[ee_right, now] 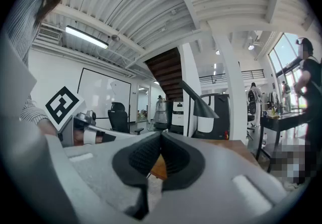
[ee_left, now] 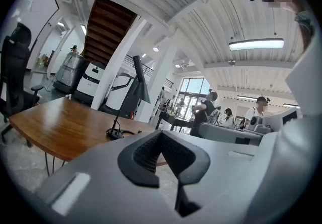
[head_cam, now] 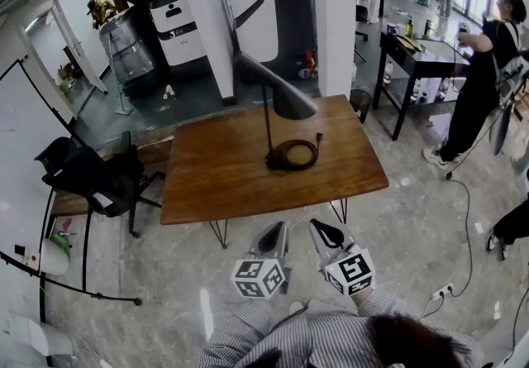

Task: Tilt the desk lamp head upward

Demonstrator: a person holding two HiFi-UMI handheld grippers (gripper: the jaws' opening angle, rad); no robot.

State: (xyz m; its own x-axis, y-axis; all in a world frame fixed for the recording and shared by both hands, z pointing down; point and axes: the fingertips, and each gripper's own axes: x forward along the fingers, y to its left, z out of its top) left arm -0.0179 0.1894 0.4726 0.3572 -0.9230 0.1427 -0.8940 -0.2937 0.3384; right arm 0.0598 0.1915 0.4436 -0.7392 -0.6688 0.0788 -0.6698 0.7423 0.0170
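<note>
Bare table (head_cam: 207, 184) front, cord (head_cam: 304, 145) coiled at lamp (head_cam: 277, 93) base

Head view: from above, steeply down, standing back from the worktop (head_cam: 215, 176). Left and right gripper views: low, near-level, facing the same worktop from its near side. All share the desk lamp (head_cam: 281, 92).

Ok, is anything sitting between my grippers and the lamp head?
Nothing visible does. Only the lamp and its coiled cord are on the table; the left gripper and right gripper, both shut, hang short of its near edge.
</note>
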